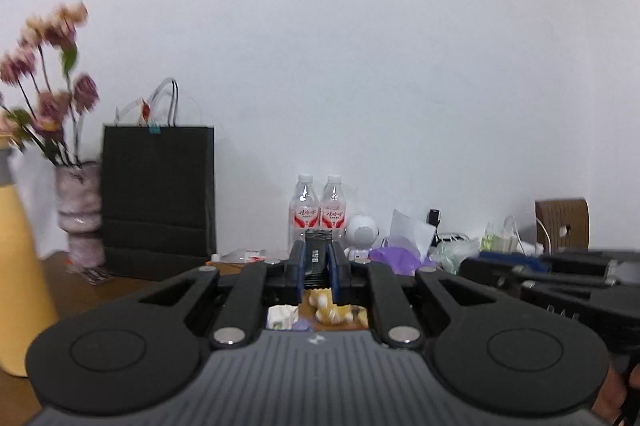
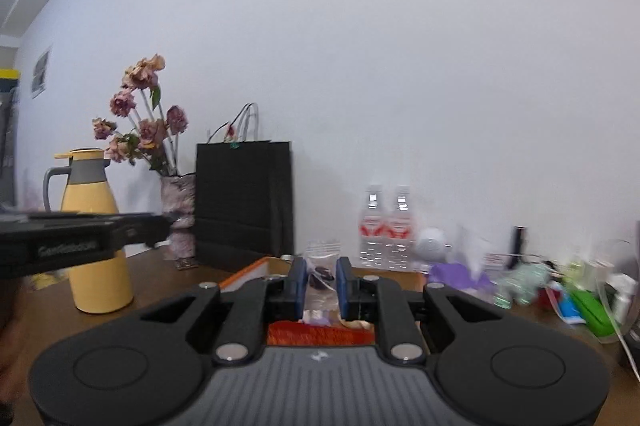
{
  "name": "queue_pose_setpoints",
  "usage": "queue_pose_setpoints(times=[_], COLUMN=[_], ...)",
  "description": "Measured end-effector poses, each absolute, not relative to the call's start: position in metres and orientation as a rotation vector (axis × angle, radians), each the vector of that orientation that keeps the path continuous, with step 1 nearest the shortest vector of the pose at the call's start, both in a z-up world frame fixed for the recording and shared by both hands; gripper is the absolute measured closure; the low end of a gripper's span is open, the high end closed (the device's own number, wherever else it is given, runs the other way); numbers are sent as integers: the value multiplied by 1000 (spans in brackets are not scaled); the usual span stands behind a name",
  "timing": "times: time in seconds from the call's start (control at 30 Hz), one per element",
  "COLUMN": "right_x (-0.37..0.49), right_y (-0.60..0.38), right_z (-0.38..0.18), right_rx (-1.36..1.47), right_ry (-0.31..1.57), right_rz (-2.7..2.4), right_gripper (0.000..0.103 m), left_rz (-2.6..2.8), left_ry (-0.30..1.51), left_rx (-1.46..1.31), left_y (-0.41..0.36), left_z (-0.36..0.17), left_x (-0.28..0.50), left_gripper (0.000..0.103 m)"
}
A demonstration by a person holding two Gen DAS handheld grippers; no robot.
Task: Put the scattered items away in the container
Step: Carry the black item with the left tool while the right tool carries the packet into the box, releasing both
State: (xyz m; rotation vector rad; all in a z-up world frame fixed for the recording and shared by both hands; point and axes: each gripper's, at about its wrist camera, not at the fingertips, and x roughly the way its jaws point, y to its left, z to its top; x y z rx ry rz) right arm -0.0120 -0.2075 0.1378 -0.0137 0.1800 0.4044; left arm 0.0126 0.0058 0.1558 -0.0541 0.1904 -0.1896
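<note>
Both grippers carry items: the left gripper (image 1: pixel 316 258) clamps a dark block (image 1: pixel 315 260), the right gripper (image 2: pixel 322 280) pinches a clear bag (image 2: pixel 322 266) above the orange-edged container (image 2: pixel 256 272); the thin plastic may slip.

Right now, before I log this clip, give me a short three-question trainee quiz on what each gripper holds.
1. True or false: the right gripper is shut on a clear plastic zip bag.
2. The left gripper grips: A) a yellow jug; B) a small black block with a white label; C) nothing.
3. How many clear plastic bottles with red labels stand against the wall?
Key: 1 true; 2 B; 3 two.
</note>
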Motion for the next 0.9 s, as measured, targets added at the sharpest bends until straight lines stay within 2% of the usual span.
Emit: queue_pose_setpoints(times=[0.2,0.37,0.6,0.67,0.7,0.73,0.77,0.8,0.83,0.87,0.9], right_x=[117,228,322,335,344,348,354,357,360,362,363], right_y=[-195,-185,-185,-186,-185,-185,-184,-182,-180,-179,-178], right_z=[148,134,89,77,69,65,63,62,62,64,66], right_rx=[-18,0,79,96,104,101,89,73,54,44,33], right_ry=[396,686,1021,1118,1187,1236,1275,1295,1308,1312,1316], right_rz=[368,303,272,268,267,260,247,239,236,236,232], right_gripper=[88,88,88,88,85,85,80,59,46,25,22], left_rz=[-143,-137,-148,-145,-144,-143,-141,-141,-132,-120,-117], left_ry=[379,671,1022,1096,1141,1197,1226,1226,1213,1209,1210], left_rx=[-33,-75,-113,-104,-99,-93,-86,-70,-53,-47,-53], left_y=[-2,-10,-20,-18,-18,-17,-15,-14,-12,-9,-5], left_z=[139,99,70,68,67,65,65,68,72,76,81], left_x=[140,252,331,342,347,351,355,356,355,355,354], left_gripper=[91,91,91,88,81,51,23,15,9,5,3])
